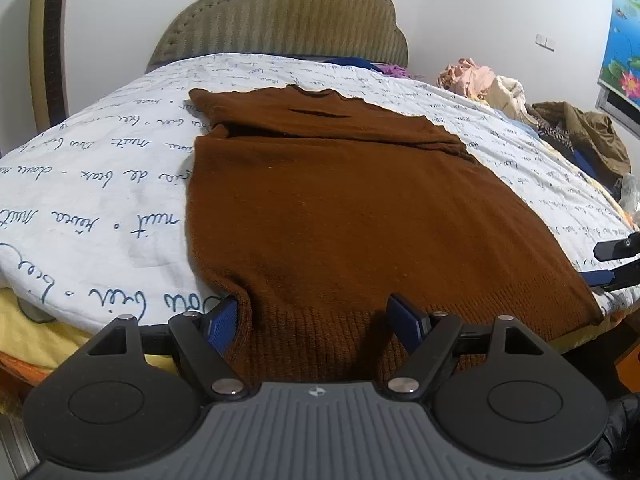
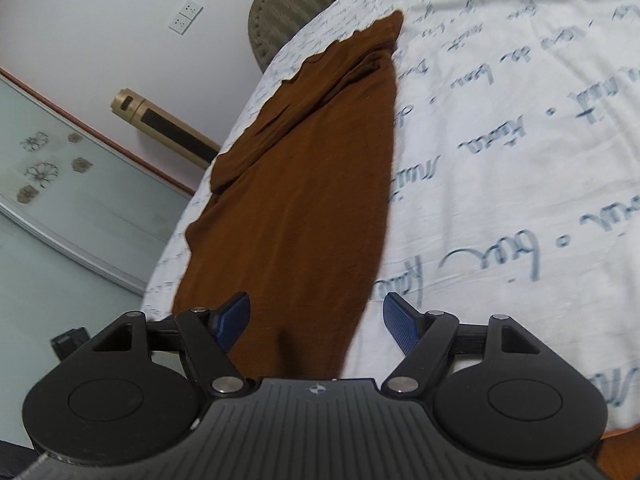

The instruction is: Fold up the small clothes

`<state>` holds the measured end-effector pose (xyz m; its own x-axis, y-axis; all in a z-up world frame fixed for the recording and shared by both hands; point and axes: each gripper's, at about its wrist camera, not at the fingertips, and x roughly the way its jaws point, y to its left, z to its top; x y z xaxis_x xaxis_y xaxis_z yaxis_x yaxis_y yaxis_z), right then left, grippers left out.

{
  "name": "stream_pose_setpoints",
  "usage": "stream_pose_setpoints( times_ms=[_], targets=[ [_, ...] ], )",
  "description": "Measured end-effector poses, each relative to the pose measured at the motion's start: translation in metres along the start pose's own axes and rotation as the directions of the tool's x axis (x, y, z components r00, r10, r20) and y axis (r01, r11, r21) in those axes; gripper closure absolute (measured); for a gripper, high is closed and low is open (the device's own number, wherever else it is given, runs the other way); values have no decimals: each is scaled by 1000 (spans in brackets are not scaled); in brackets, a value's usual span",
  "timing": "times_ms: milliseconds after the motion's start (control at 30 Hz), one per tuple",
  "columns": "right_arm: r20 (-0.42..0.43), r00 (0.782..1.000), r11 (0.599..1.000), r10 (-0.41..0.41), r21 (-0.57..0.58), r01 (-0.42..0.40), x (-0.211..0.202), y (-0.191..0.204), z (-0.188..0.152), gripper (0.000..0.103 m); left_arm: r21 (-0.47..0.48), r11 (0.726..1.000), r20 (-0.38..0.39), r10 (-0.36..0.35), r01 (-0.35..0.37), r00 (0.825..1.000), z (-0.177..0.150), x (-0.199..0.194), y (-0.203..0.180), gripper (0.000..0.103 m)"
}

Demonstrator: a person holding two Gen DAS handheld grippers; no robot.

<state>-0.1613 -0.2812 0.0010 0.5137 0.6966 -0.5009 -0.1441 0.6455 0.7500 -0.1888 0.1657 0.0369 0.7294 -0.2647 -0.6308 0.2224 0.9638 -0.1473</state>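
Observation:
A brown knitted sweater (image 1: 340, 208) lies flat on the bed with its sleeves folded in and its ribbed hem toward me. My left gripper (image 1: 316, 320) is open, its blue pads (image 1: 222, 324) straddling the hem near its left corner. In the right wrist view the sweater (image 2: 304, 184) stretches away from me. My right gripper (image 2: 316, 320) is open, its jaws either side of the hem's right corner. The right gripper's fingers (image 1: 600, 276) also show at the right edge of the left wrist view.
The bed has a white sheet (image 1: 100, 184) with blue handwriting and a padded headboard (image 1: 288, 20). A pile of clothes (image 1: 520, 100) lies at the far right. A gold tower fan (image 1: 48, 48) stands left of the bed. A yellow blanket (image 1: 40, 332) shows under the sheet's near edge.

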Motion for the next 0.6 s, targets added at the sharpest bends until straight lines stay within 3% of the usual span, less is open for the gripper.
stream_pose_setpoints(
  times_ms=[233,300,467,600],
  targets=[
    [-51,995,996,83,28,-82,26,6,3,30,-31,998,-2,-53,53,999,4,5,5,26],
    [-78,992,995,100,23,-98,36,11,4,44,-62,996,2,-65,65,998,4,8,8,29],
    [-121,988,995,98,42,-93,53,8,4,69,-111,991,13,-67,68,998,4,9,18,52],
    [-120,983,988,138,92,-128,49,-3,2,71,-161,984,13,-72,73,997,2,4,31,66]
  ],
)
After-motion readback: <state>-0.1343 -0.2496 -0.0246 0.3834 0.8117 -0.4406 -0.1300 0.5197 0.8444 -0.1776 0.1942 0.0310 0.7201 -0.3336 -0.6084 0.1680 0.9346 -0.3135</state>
